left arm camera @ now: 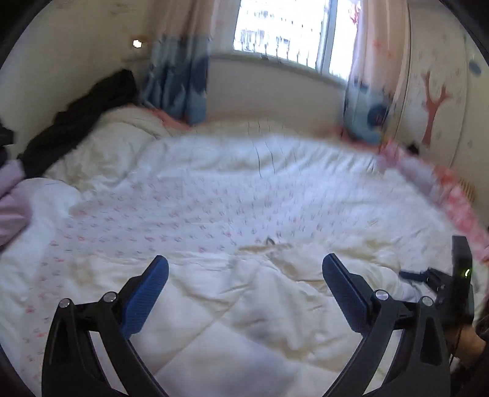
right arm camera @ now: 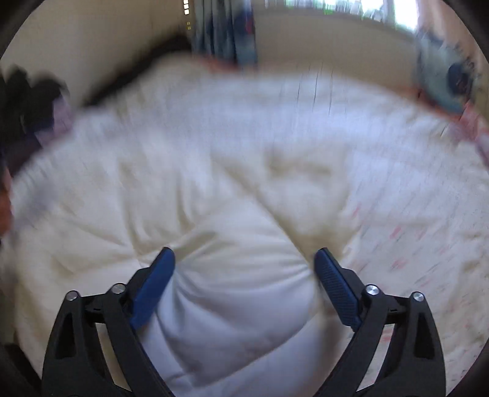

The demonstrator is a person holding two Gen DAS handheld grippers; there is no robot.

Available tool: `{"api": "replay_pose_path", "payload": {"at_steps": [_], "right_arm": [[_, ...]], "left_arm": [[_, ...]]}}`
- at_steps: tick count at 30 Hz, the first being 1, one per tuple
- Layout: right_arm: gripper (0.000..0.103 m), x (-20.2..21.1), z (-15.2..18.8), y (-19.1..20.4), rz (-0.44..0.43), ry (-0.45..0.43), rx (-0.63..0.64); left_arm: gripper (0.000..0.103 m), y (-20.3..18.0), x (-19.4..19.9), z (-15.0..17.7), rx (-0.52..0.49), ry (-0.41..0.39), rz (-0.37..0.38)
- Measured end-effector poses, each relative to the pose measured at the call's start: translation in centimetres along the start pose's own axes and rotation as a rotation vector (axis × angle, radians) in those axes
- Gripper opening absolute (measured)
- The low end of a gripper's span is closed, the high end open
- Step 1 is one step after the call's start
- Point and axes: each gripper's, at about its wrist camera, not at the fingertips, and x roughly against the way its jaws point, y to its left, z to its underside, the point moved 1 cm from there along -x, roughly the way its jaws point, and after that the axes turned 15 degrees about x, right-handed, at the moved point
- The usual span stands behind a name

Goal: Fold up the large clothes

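A cream quilt (left arm camera: pixel 244 305) lies rumpled across the bed (a flower-print side shows further back). The left gripper (left arm camera: pixel 244 290) and right gripper (right arm camera: pixel 244 281) hang over it, jaws wide, holding nothing. It looks soft, bulky, floppy; best pinched at a corner or thick edge.

- A bedroom in a home.
- A bed (left arm camera: pixel 428 195) fills most of both views, covered by a rumpled white quilt (left arm camera: pixel 232 195) with small pink print.
- Beyond the bed's far edge, a bright window (left arm camera: pixel 284 27) hung with pink-and-blue curtains (left arm camera: pixel 180 70).
- Past the bed's right edge, a wall with a tree picture (left arm camera: pixel 434 103).
- Dark clothing (left arm camera: pixel 79 116) is heaped along its left edge.
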Motion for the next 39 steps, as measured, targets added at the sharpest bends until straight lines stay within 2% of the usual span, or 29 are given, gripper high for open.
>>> {"api": "replay_pose_path", "payload": {"at_steps": [1, 2, 3, 5, 6, 9, 11, 13, 14, 15, 16, 18, 19, 21, 23, 25, 27, 29, 31, 33, 35, 37, 38, 39], "right_arm": [[0.095, -1.0, 0.7, -0.4, -0.017, -0.008, -0.028], [0.095, -1.2, 0.8, -1.0, -0.042, -0.015, -0.063], [0.095, -0.8, 0.8, -1.3, -0.055, -0.019, -0.085], [0.094, 0.6, 0.1, -1.6, -0.033, -0.011, -0.097], [0.094, 2.1, -0.5, -1.3, -0.017, -0.058, -0.06], [0.094, 4.5, -2.6, -0.8, 0.057, -0.145, 0.01], [0.094, 3.3, -4.2, -1.3, 0.058, -0.154, 0.0], [0.094, -0.5, -4.5, -1.5, 0.059, -0.084, -0.004], [0.095, -3.2, -4.0, -1.7, 0.044, -0.01, -0.015], [0.096, -5.5, -3.2, -1.9, 0.02, 0.035, -0.038], [0.096, -5.6, -3.1, -2.4, 0.014, 0.026, -0.056], [0.096, -5.2, -3.6, -2.4, 0.031, 0.053, -0.039], [0.095, -4.7, -3.7, -2.3, 0.037, 0.052, -0.028], [0.095, -2.3, -3.6, -2.1, 0.023, 0.006, -0.015], [0.095, 1.5, -2.3, -0.7, 0.005, -0.081, 0.027], [0.095, 2.4, -0.3, 0.9, -0.006, -0.071, 0.056], [0.096, 0.7, 1.5, 2.0, -0.011, -0.03, 0.069], [0.096, -0.6, 2.8, 1.7, -0.035, -0.068, 0.044], [0.096, 0.0, 2.2, 1.3, -0.043, -0.056, 0.022], [0.096, 0.9, 2.2, 1.4, -0.04, -0.072, 0.024], [0.096, 1.6, 3.3, 1.4, -0.043, -0.093, 0.019], [0.096, 1.0, 4.3, 1.1, -0.075, -0.116, -0.009], [0.096, 0.7, 4.2, 0.8, -0.087, -0.112, -0.023], [0.096, 0.5, 4.1, 0.8, -0.087, -0.111, -0.023]], "left_arm": [[0.092, 0.6, -3.9, 0.5, 0.005, 0.1, -0.1], [0.091, 1.5, -6.6, 0.8, 0.033, 0.184, -0.149], [0.09, 2.4, -8.6, 1.1, 0.077, 0.245, -0.164], [0.086, 2.5, -8.1, 0.1, 0.126, 0.222, -0.163], [0.086, 2.0, -6.8, -0.7, 0.142, 0.184, -0.139], [0.087, -1.6, -3.8, -2.2, 0.044, 0.076, -0.078], [0.087, -3.3, -3.7, -2.3, -0.007, 0.083, -0.049], [0.087, -4.6, -6.6, -1.5, -0.032, 0.139, -0.074], [0.087, -4.1, -8.9, -1.1, -0.031, 0.198, -0.112], [0.089, -3.2, -12.3, 0.2, -0.016, 0.312, -0.171], [0.092, -2.3, -14.1, 0.7, 0.02, 0.373, -0.173], [0.092, -1.9, -14.6, 0.3, 0.049, 0.393, -0.178], [0.092, -2.1, -14.1, -0.1, 0.052, 0.389, -0.183], [0.092, -3.3, -10.9, -1.2, 0.041, 0.307, -0.142], [0.092, -5.3, -8.4, -1.7, -0.051, 0.231, -0.106], [0.092, -7.3, -6.6, -2.8, -0.1, 0.178, -0.068], [0.092, -9.0, -6.4, -4.2, -0.077, 0.18, -0.015], [0.092, -10.3, -7.4, -5.2, -0.047, 0.201, 0.015], [0.092, -11.7, -8.9, -5.6, -0.034, 0.229, 0.022], [0.092, -13.6, -10.0, -5.6, -0.06, 0.236, 0.051], [0.092, -15.5, -12.4, -4.2, -0.116, 0.245, 0.097], [0.092, -16.6, -15.7, -1.8, -0.168, 0.295, 0.076], [0.09, -16.8, -18.0, -0.2, -0.202, 0.349, 0.029], [0.089, -16.7, -21.0, 2.1, -0.246, 0.429, -0.053]]}}
